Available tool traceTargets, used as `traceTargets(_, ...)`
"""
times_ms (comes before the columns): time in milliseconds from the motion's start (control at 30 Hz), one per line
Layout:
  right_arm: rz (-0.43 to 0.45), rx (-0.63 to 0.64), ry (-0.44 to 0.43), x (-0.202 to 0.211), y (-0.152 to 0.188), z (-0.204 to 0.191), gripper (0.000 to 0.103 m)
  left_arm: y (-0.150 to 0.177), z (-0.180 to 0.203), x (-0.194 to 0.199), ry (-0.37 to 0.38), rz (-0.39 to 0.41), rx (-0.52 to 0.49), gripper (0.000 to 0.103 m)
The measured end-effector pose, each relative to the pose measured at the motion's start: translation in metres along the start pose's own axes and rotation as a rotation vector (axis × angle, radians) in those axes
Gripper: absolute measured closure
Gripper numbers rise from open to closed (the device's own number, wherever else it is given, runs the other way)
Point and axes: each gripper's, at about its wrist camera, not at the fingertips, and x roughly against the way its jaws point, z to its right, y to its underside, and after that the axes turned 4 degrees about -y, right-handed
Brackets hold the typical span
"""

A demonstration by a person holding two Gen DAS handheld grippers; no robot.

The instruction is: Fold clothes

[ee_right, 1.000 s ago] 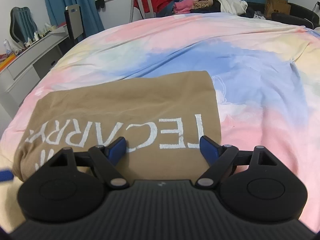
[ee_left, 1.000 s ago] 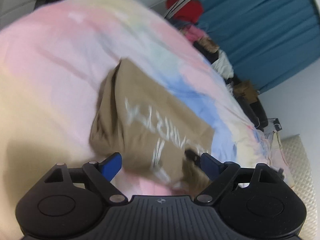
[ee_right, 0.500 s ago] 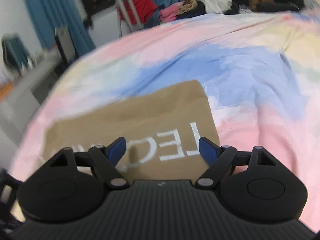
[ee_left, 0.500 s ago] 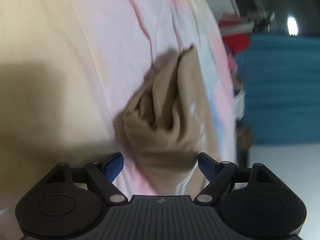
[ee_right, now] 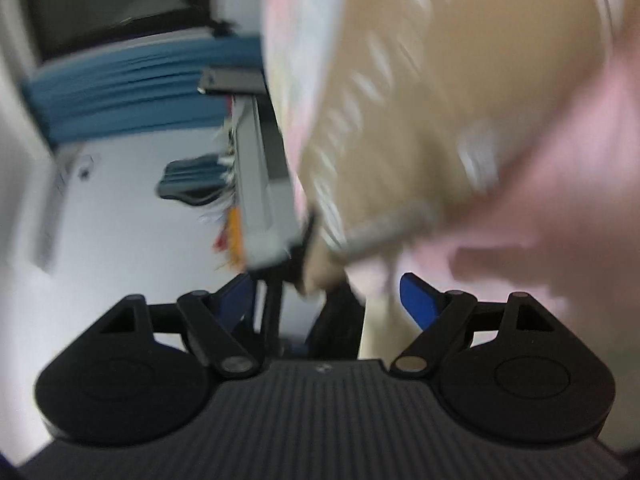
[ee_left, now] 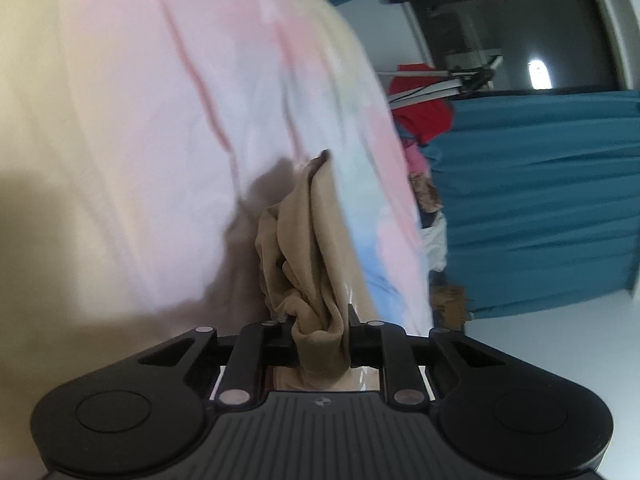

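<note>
The left gripper [ee_left: 322, 344] was closing, its jaws drawn narrow around a bunched fold of the tan shirt [ee_left: 308, 248], with the cloth squeezed into a tight wad between the black fingers [ee_left: 280, 340]. From that pinch the shirt ran away from the camera in crumpled ridges, tapering to a point against the pastel tie-dye bedsheet [ee_left: 160, 140], on which it lay. The sheet showed pink, cream and pale blue patches and long creases. To the right of the bed hung a teal curtain [ee_left: 540, 208], with a red garment [ee_left: 424, 112] draped over a metal stand and a small heap of mixed clothes at the far edge of the bed. The right wrist view was heavily smeared by motion and steeply rolled. The right gripper [ee_right: 326, 300] stood wide, its blue pads [ee_right: 416, 300] well apart and pressing on nothing. In the gap a corner of tan cloth [ee_right: 440, 100] showed, gripped by a dark shape there; whether that shape was the other tool could not be told. The shirt's white lettering appeared only as streaks. A grey desk edge [ee_right: 260, 184] and blue curtain folds lay to the left.
</note>
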Motion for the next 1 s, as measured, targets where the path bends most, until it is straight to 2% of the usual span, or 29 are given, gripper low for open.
traceTargets(67, 0.060, -0.026, 0.023, 0.004, -0.004, 0.007, 0.020, -0.002, 0.005, 0.001, 0.022, 0.008, -0.016, 0.085)
traceTargets(233, 0.408, -0.096, 0.015, 0.050, -0.020, 0.018, 0.020, -0.006, 0.010, 0.003, 0.060, 0.023, -0.022, 0.086)
traceTargets(267, 0.455, -0.116, 0.015, 0.056, -0.023, 0.020, 0.020, -0.007, 0.010, 0.004, 0.064, 0.025, -0.023, 0.086)
traceTargets(333, 0.535, -0.148, 0.018, 0.066, -0.028, 0.024, 0.030, -0.008, 0.009, 0.003, 0.062, 0.028, -0.021, 0.086)
traceTargets(367, 0.547, -0.147, 0.031, 0.066, -0.028, 0.024, 0.033, -0.008, 0.008, 0.003, 0.059, 0.027, -0.016, 0.086)
traceTargets(433, 0.559, -0.110, 0.077, 0.064, -0.026, 0.017, 0.054, -0.009, 0.003, 0.007, 0.056, 0.023, -0.009, 0.086)
traceTargets(533, 0.578, -0.038, 0.118, 0.067, -0.023, 0.004, 0.068, -0.010, 0.003, 0.010, 0.052, 0.019, -0.009, 0.086)
traceTargets(667, 0.616, 0.037, 0.094, 0.082, -0.021, -0.020, 0.073, -0.008, 0.022, 0.015, 0.072, 0.002, -0.028, 0.086)
traceTargets(800, 0.649, 0.037, 0.009, 0.108, -0.029, -0.050, 0.075, -0.003, 0.059, 0.013, 0.105, -0.026, -0.037, 0.086)
traceTargets(900, 0.714, 0.055, -0.030, 0.134, -0.049, -0.072, 0.075, 0.009, 0.101, -0.012, 0.137, -0.066, -0.079, 0.086)
traceTargets(1000, 0.805, 0.056, -0.038, 0.164, -0.078, -0.092, 0.075, 0.028, 0.146, -0.065, 0.148, -0.121, -0.091, 0.086)
